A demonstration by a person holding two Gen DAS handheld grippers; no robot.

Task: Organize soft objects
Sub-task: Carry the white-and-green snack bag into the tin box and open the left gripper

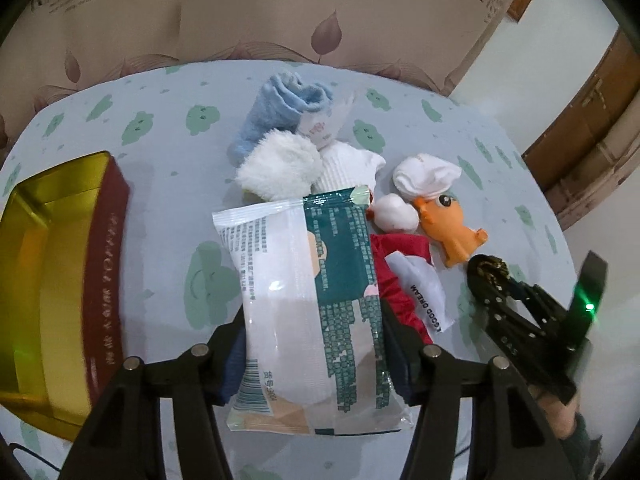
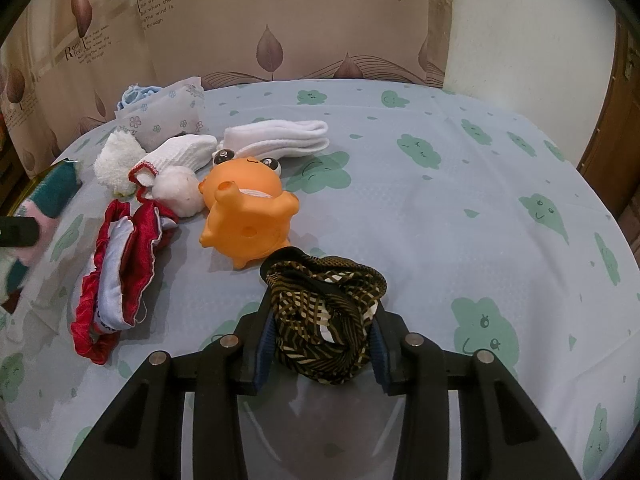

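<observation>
My left gripper (image 1: 312, 340) is shut on a white and green plastic packet (image 1: 308, 300), held above the table. My right gripper (image 2: 322, 340) is shut on a black and gold patterned cloth (image 2: 324, 308); it also shows in the left wrist view (image 1: 490, 270). On the table lie an orange rubber toy (image 2: 248, 216), a red and white pouch (image 2: 116, 276), white socks (image 2: 276, 140), a fluffy white sock (image 2: 116, 158), a white ball (image 2: 178, 190) and a blue sock (image 1: 276, 116).
An open gold box with a dark red side (image 1: 52, 280) stands at the left of the table. The tablecloth (image 2: 460, 220) is pale blue with green clouds. A leaf-patterned curtain (image 2: 300, 20) hangs behind. Wooden furniture (image 1: 592, 120) stands at the right.
</observation>
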